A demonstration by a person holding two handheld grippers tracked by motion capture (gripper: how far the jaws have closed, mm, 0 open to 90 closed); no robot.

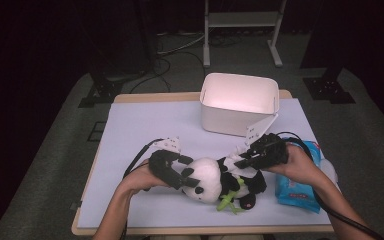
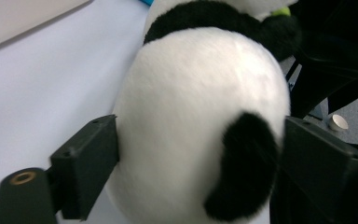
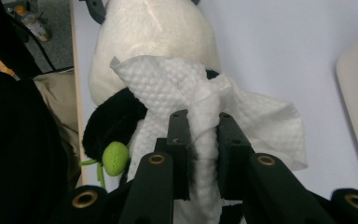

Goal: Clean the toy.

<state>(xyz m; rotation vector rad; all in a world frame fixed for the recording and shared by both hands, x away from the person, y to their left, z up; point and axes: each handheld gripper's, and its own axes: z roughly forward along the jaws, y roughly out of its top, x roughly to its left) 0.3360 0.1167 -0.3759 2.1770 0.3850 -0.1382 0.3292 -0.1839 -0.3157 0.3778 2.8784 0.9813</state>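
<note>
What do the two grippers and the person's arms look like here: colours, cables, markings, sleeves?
Both the left gripper and the right gripper are black with blocky black fingers and brass-coloured screw inserts. Each carries a grey three-cornered plate on top and trails a black cable. The forearms are bare, with no sleeves in view.

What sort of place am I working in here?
Probably a lab or recording setup, not a home: a small table under a pale mat, stand feet and loose cables on grey carpet, dark surroundings, and staged props such as a panda and white bin.

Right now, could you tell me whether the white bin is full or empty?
Empty, as far as shows: the white bin stands upright, open-topped, its visible inner walls bare.
</note>
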